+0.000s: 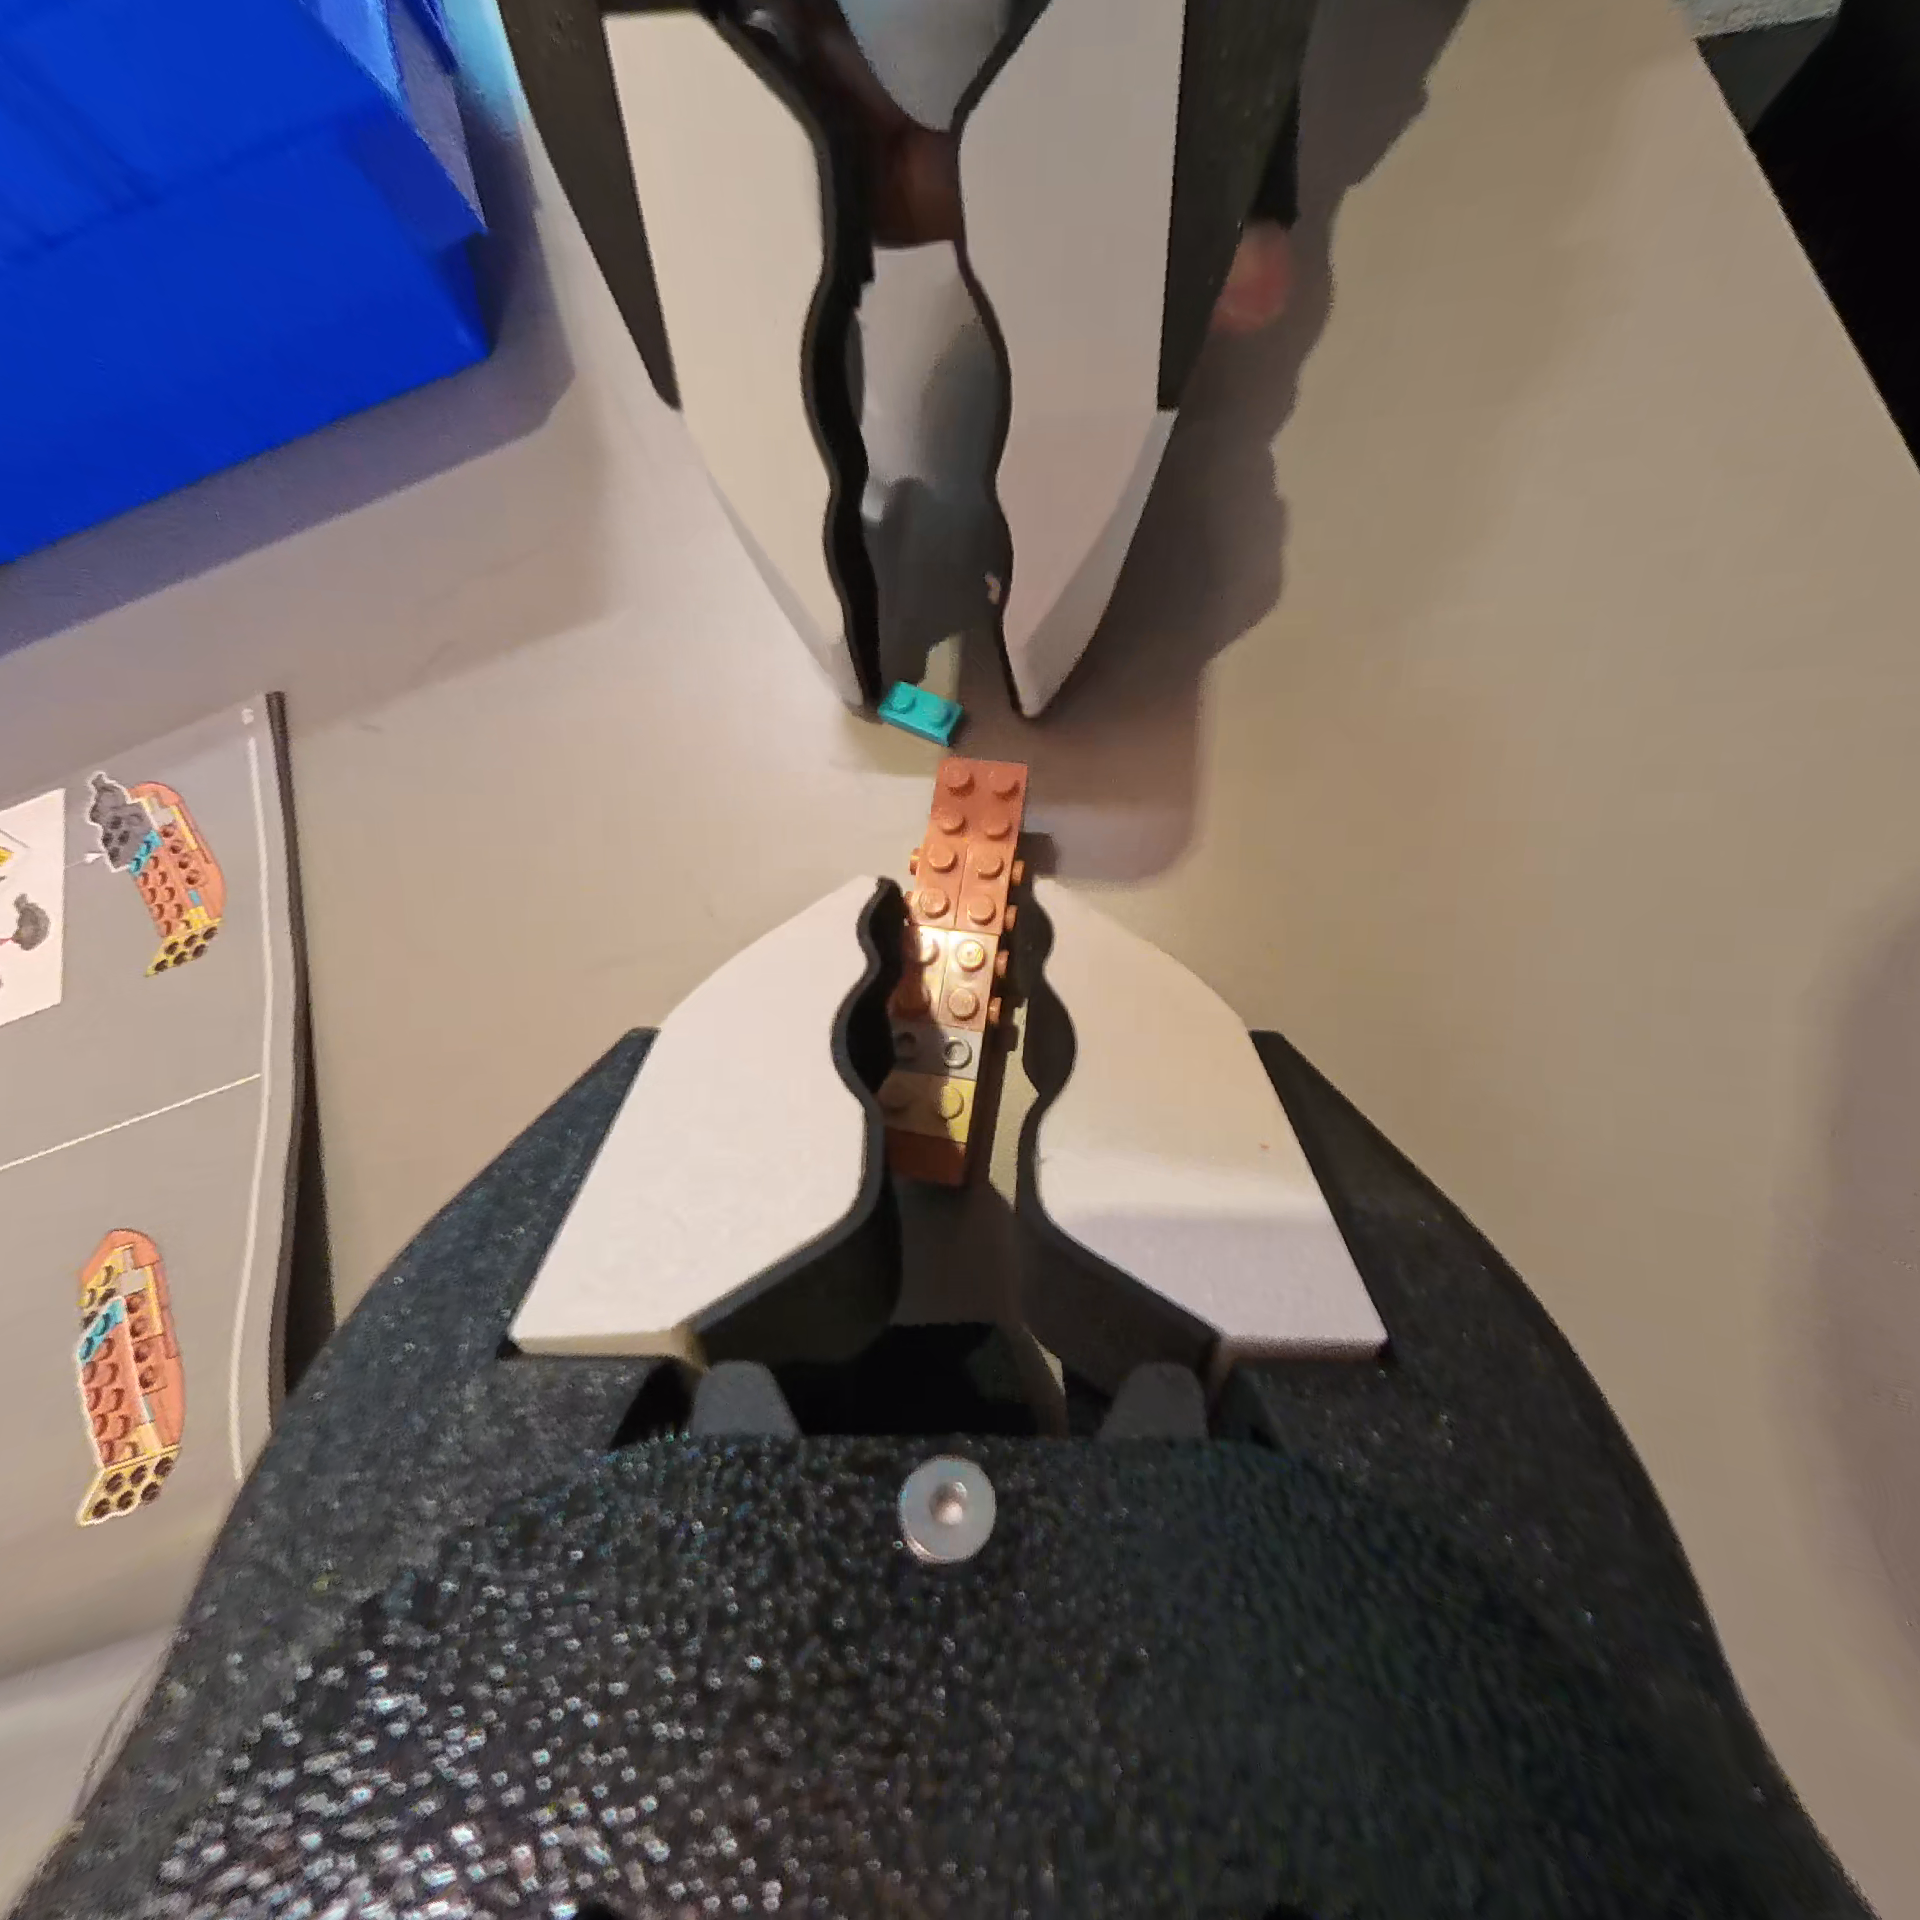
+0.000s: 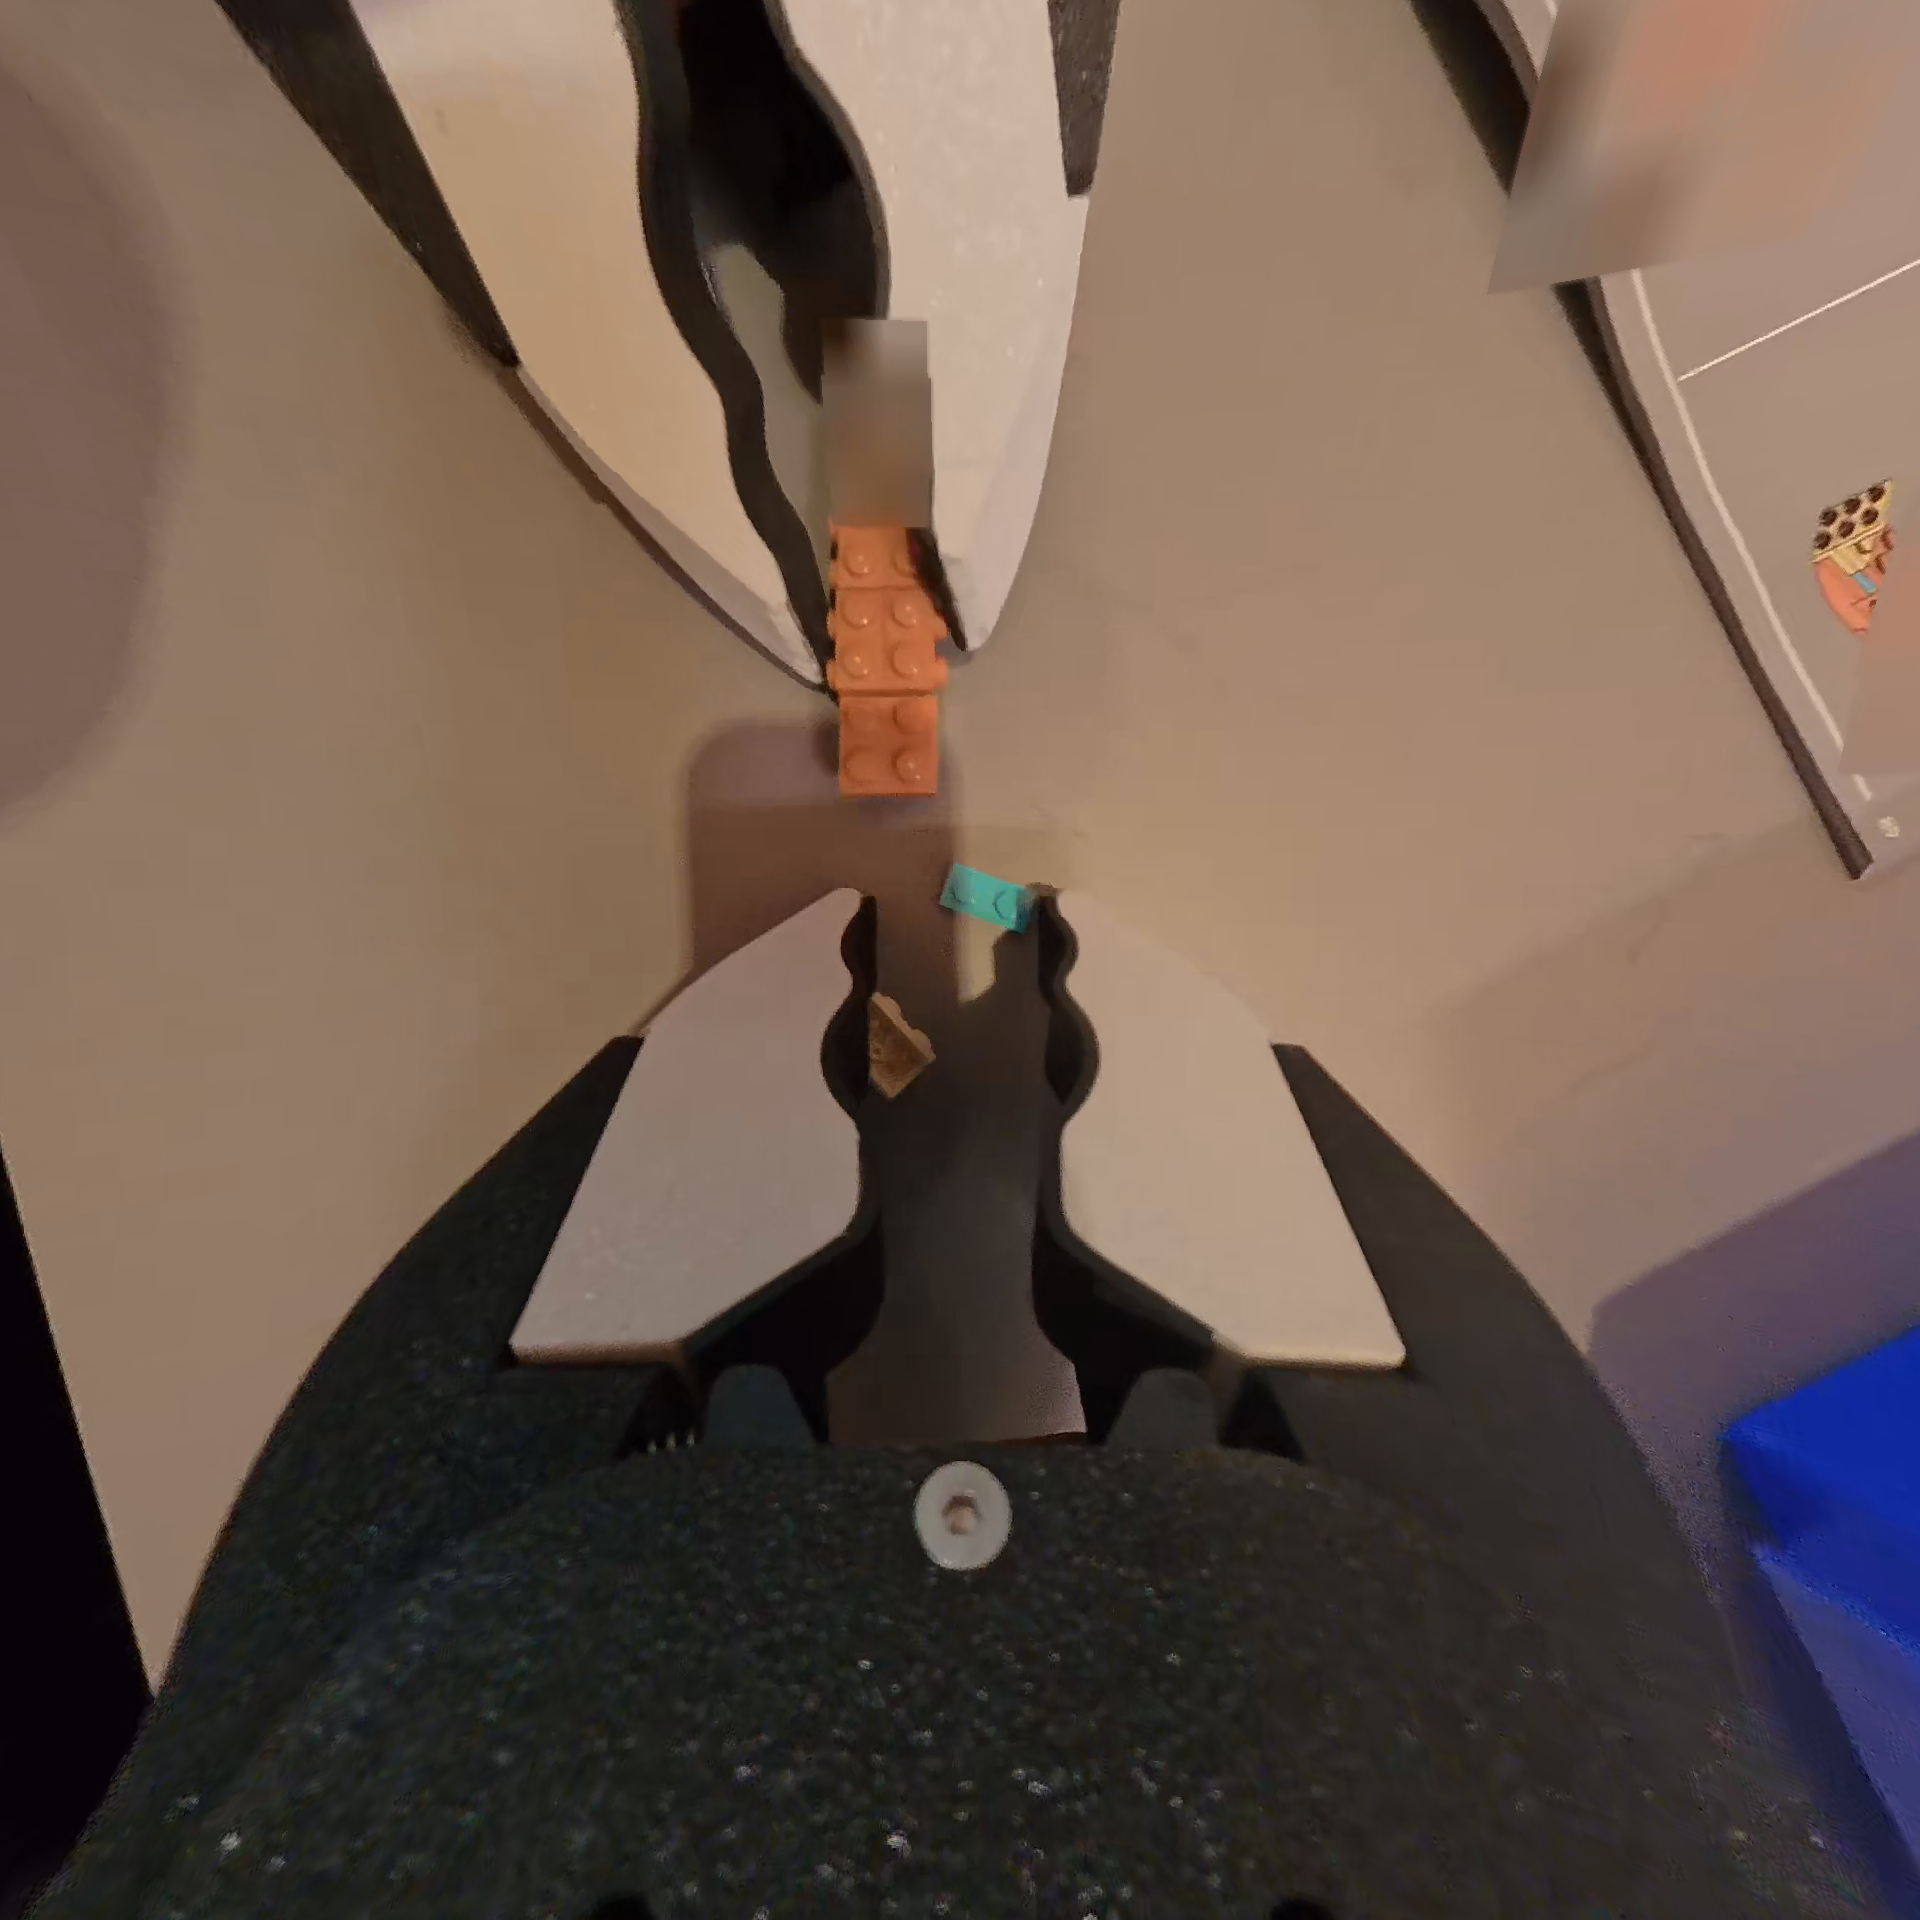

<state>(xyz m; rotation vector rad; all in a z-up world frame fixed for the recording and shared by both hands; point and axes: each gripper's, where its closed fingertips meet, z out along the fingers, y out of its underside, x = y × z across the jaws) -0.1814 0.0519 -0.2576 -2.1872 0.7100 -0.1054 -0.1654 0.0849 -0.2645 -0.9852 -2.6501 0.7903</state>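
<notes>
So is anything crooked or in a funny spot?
Yes. The little teal brick lies slanted on the table, right at the right claw's tip. A tan piece sits tilted between its fingers, against one finger.

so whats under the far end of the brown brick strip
Only bare table and the strip's shadow; that end sticks out past the left gripper. A teal plate lies just beyond. The strip's underside is hidden.

The two grippers face each other, tips close. Between them lie a small teal brick (image 1: 921, 713) and a long brown brick stack (image 1: 961, 935). A blue bin (image 1: 208, 270) and a booklet (image 1: 156, 1091) block one side. The table (image 1: 1455, 831) is open on the other side.
</notes>
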